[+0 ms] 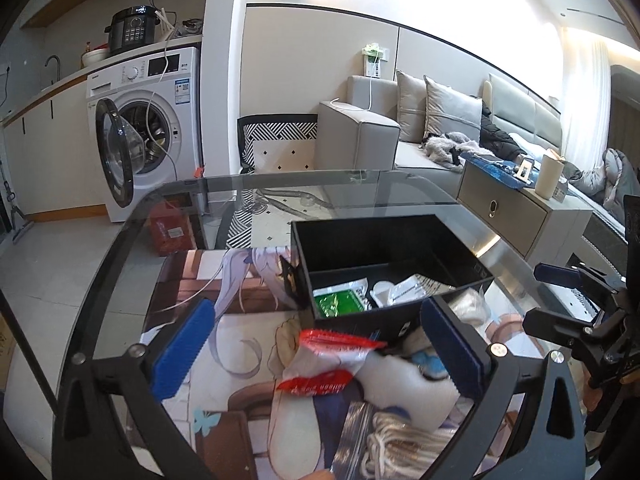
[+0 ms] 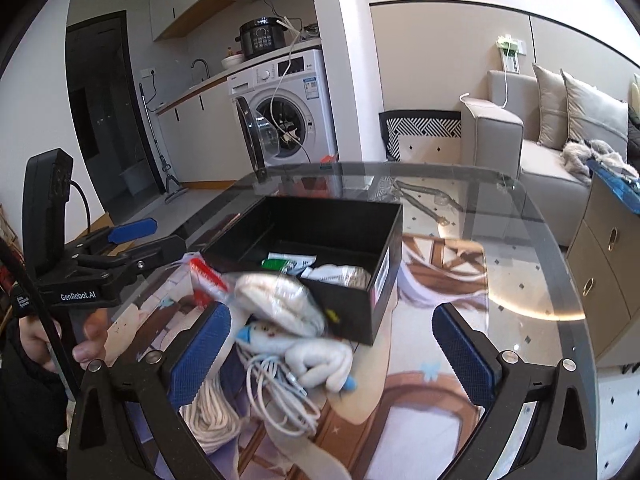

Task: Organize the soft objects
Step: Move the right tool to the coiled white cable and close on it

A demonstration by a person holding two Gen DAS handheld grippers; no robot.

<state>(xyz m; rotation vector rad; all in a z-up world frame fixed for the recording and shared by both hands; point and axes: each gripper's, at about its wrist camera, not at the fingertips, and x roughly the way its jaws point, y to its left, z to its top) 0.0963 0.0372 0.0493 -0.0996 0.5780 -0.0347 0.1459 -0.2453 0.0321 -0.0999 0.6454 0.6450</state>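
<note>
Both grippers spread wide over a heap of soft items before a black box.

Between the parted fingers of the left gripper (image 1: 316, 344) lie a red-and-white packet (image 1: 324, 364) and a white plush (image 1: 404, 384); nearest the right gripper (image 2: 332, 352), fingers also apart and empty, sit white cables (image 2: 276, 392), rope (image 2: 208, 412) and a bagged bundle (image 2: 280, 300). Beyond the fingertips, the black box (image 2: 360, 308) holds a green packet (image 1: 340, 300).

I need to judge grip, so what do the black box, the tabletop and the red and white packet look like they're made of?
Black box: matte, stiff board or plastic; flat straight walls, barely any shine.
Tabletop: clear glass; floor tiles show through, glare on top.
Red and white packet: thin crinkly plastic film; glossy, crimped edge.
</note>
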